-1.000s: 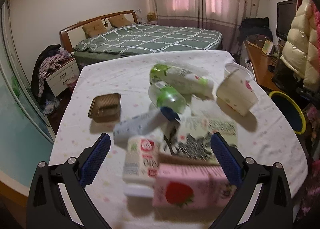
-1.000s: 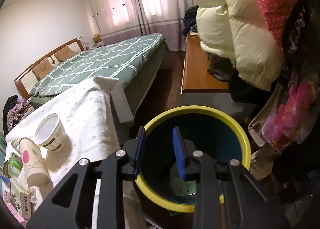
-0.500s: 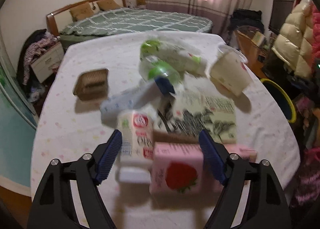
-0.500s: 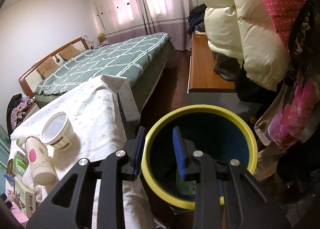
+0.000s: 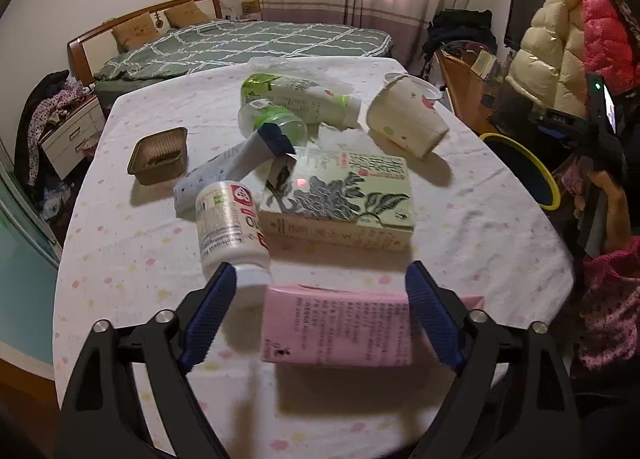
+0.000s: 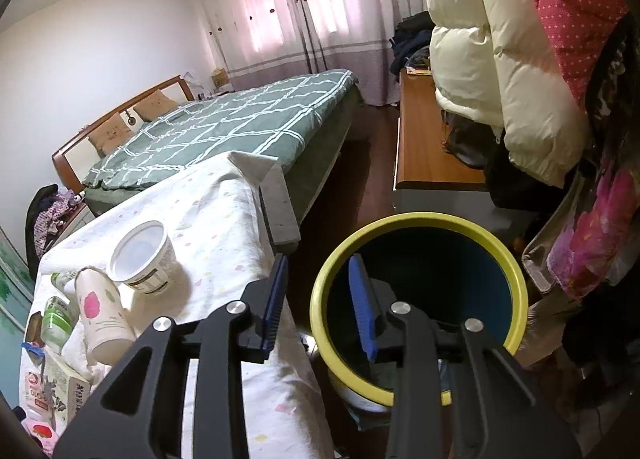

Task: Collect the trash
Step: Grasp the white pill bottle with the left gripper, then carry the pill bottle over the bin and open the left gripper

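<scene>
A pink carton (image 5: 336,327) lies on the dotted tablecloth (image 5: 132,259) between the blue pads of my left gripper (image 5: 320,317). The jaws are opening: the right pad is at the carton's edge and the left pad stands apart from it. Beside the left pad lies a white bottle (image 5: 232,227). Off the table's right side, my right gripper (image 6: 318,309) hovers over the rim of a yellow-rimmed bin (image 6: 500,255). Its jaws are opening a little with nothing between them.
Behind the carton lie a flowered box (image 5: 340,195), a paper cup (image 5: 404,123), a green bottle (image 5: 288,99), a tube (image 5: 228,167) and a brown tray (image 5: 160,155). A yoghurt tub (image 6: 144,259) sits near the table's far edge. A bed and hanging coats stand beyond.
My left gripper came forward and down over the pink carton, which now sits between its pads; the jaws narrowed, then widened again. The right gripper stayed over the bin, its jaws slightly wider.
</scene>
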`<state>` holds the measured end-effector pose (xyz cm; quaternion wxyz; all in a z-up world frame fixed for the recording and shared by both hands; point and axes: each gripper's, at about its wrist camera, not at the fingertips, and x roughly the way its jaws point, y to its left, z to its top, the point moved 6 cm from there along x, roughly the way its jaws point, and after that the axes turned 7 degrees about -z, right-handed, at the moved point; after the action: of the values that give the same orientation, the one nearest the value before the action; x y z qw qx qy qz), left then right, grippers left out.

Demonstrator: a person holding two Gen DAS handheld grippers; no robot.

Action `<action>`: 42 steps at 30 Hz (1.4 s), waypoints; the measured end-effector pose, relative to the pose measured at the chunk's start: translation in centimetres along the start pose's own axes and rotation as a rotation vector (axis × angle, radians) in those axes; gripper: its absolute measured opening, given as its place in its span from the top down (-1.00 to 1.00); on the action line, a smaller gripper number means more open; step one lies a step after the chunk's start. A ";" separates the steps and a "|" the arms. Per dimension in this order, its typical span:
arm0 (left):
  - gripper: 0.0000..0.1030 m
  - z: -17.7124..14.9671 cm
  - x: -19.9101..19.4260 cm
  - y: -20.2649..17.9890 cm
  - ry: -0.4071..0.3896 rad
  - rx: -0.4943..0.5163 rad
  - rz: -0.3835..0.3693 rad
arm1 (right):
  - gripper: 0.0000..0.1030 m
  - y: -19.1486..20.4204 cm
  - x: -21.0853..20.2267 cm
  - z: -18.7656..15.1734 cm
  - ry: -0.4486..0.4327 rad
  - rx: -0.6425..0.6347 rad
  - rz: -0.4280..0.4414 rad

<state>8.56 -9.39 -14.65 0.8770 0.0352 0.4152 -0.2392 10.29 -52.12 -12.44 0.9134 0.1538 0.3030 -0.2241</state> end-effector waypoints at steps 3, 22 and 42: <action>-0.74 -0.2 -0.1 0.0 -0.003 0.000 0.014 | 0.38 0.1 -0.5 0.0 -0.006 0.004 0.015; 0.01 2.2 5.7 8.4 0.231 -0.248 0.016 | 0.35 1.2 -0.5 -0.7 0.010 -0.008 0.053; 0.08 8.7 -0.5 2.3 -0.045 -0.095 0.019 | 0.35 -0.2 -1.2 -1.0 -0.007 0.004 0.034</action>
<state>15.53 -9.46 -8.95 0.8890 -0.0080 0.4061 -0.2115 8.81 -51.50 -12.47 0.9178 0.1601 0.2968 -0.2096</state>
